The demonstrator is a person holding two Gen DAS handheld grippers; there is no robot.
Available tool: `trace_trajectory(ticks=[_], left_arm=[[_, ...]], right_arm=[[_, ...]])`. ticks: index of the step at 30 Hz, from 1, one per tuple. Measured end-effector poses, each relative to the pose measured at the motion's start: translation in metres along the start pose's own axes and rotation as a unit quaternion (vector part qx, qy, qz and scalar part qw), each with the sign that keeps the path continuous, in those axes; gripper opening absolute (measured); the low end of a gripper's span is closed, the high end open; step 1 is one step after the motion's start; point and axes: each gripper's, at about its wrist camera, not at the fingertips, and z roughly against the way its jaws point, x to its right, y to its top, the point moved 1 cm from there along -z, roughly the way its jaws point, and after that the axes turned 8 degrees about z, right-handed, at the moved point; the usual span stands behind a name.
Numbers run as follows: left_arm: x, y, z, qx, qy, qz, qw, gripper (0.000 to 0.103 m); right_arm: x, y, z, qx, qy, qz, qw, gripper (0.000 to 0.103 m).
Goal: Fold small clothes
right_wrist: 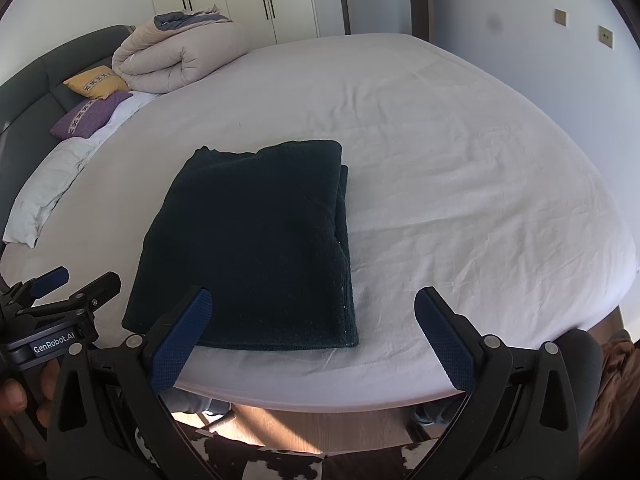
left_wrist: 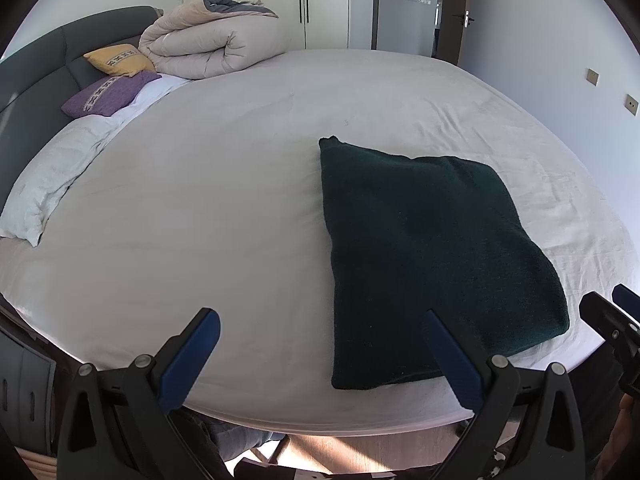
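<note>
Hovering at the near bed (left_wrist: pixel 248 208) edge, left gripper (left_wrist: pixel 320 344) spread wide and empty, pads (left_wrist: pixel 192 356) clear of any cloth. Probably drawn back this way because the garment (left_wrist: pixel 432 260) already looks folded: a dark, thick rectangle lying flat on the sheet, ahead and to the right of this gripper, near edge just past its right finger. Well ahead to the left, pillow (left_wrist: pixel 44 188), purple cushion (left_wrist: pixel 108 94), yellow cushion (left_wrist: pixel 118 60) and rolled duvet (left_wrist: pixel 212 44), all parked by the headboard, likely to leave working room.

Further right, right gripper (right_wrist: pixel 312 332) likewise splayed and holding nothing, poised low at the edge. Garment (right_wrist: pixel 256 248) ahead and slightly left of it, near left corner behind the left finger; stacked layers showing along the right side, hence the judgement of a finished fold.

Hard to tell: kind of garment, too dark for seams or sleeves. Hidden: underside layers, corners behind fingers. Cut off: floor under the bed edge, person but for fingertips at the frame's edge.
</note>
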Motion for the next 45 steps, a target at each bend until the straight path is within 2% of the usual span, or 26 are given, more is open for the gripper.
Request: trace_trajectory(ticks=[45], left_arm=[[-0.004, -0.005, -0.005, -0.009, -0.001, 0.0, 1.0, 0.103]], right_arm=[[-0.006, -0.007, -0.012, -0.012, -0.001, -0.005, 1.0, 0.103]])
